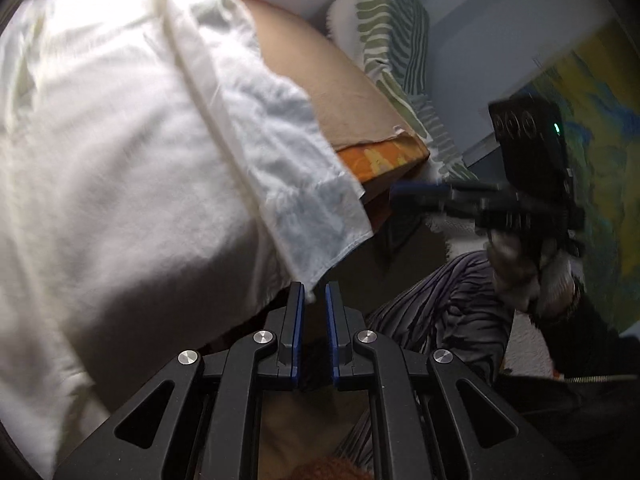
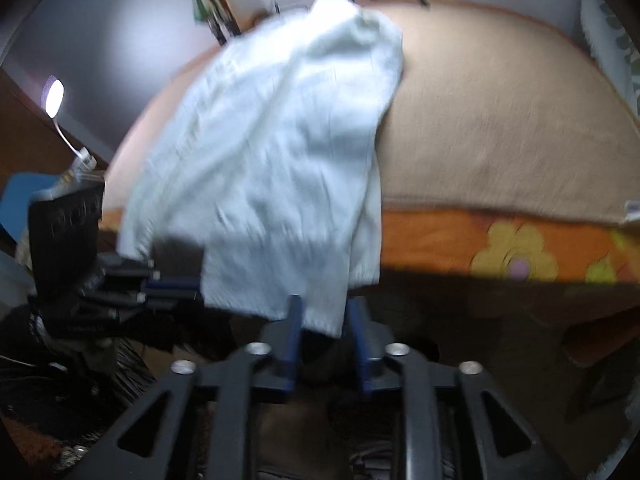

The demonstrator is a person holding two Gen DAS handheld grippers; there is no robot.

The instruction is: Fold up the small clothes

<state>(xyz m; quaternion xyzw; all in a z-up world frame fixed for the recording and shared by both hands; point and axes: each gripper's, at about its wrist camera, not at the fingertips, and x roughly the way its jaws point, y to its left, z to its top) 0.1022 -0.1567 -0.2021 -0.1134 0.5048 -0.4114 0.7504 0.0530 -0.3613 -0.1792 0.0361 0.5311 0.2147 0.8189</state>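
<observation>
Both grippers, left (image 1: 316, 296) and right (image 2: 324, 316), are slightly parted around white garment (image 2: 272, 152) hem corners; closing first is advised.

bed (image 2: 500, 140) | tan blanket cover | white garment (image 2: 272, 160) draped on it, overhanging the front edge

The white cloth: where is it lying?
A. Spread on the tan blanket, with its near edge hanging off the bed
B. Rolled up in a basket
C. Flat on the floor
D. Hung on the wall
A. In the right wrist view the white cloth lies across the tan blanket, and its near edge hangs off the bed toward the right claw.
</observation>
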